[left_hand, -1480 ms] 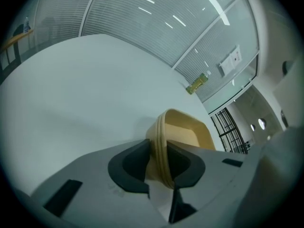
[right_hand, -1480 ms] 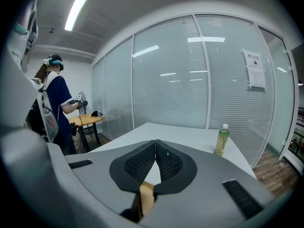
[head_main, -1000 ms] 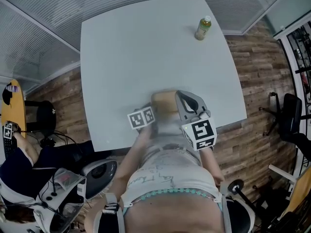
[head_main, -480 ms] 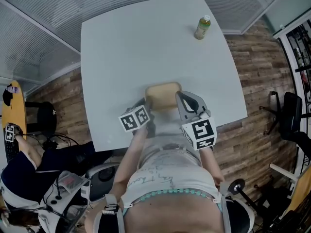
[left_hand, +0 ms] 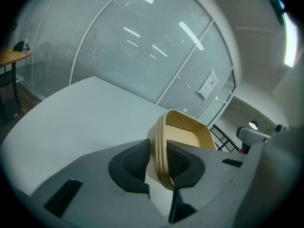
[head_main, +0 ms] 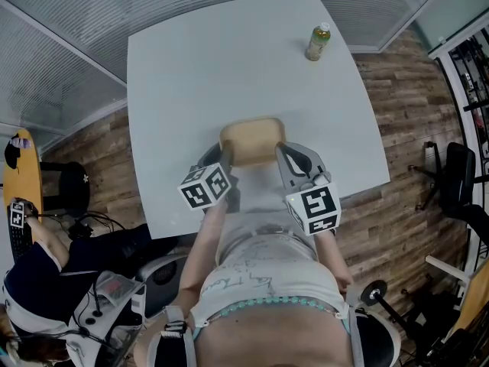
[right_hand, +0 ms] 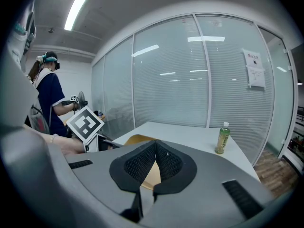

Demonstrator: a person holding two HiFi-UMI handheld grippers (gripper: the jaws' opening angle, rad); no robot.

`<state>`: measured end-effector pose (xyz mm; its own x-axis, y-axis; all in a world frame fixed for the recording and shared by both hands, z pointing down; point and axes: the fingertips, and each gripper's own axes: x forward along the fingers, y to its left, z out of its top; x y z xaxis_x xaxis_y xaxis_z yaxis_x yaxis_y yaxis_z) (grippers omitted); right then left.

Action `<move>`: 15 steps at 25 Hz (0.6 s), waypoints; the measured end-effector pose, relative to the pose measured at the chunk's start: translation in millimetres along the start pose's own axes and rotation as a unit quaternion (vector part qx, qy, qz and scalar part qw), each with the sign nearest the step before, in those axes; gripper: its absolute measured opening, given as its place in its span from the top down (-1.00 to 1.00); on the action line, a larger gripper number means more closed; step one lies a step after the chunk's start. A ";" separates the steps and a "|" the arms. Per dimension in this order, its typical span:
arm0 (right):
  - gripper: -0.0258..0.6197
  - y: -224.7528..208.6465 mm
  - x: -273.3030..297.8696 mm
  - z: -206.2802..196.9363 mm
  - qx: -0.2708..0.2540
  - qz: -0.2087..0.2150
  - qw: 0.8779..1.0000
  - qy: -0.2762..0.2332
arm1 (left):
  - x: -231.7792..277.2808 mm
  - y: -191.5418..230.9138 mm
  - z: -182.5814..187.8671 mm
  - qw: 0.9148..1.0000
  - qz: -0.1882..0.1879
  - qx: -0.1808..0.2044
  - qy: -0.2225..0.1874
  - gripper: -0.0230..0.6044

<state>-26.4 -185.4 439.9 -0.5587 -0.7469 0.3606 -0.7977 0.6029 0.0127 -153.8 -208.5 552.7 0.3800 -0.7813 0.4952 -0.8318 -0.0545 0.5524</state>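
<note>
Heads up, your left tool (left_hand: 160,158) is pinching the near-left rim of the tan tray (left_hand: 185,129) by the tabletop's (head_main: 191,67) near edge, and your right tool (right_hand: 155,161), pressed together and empty, sits just beside its near-right corner.

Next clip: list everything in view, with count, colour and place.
table: one, white, centre
tray: one, tan, shallow, at the table's near side
bottle: one, green, pale cap, upright near the table's far right corner
notice: one, white, on the glass wall
office chair: one, black, on the wood floor at right
second person: one, dark top, at left
round table: one, wooden, far left
left gripper: one, grey, jaws clamped on the tray's rim
right gripper: one, grey, jaws together, empty, by the tray's near right corner
</note>
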 end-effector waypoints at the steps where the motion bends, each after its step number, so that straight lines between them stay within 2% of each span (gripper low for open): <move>1: 0.92 -0.5 -1.5 0.9 -0.001 0.000 1.000 -0.001 | -1.7 -2.4 3.4 1.000 0.000 0.007 -0.005 0.72; 15: 0.92 -2.1 7.2 26.1 -0.021 0.000 1.000 -0.023 | -7.5 -15.8 53.6 0.996 -0.013 0.063 -0.067 0.73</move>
<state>-34.6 -199.4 418.1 -0.5690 -0.7590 0.3166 -0.7883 0.6130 0.0527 -165.3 -235.1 504.3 0.3511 -0.8544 0.3831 -0.8697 -0.1460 0.4714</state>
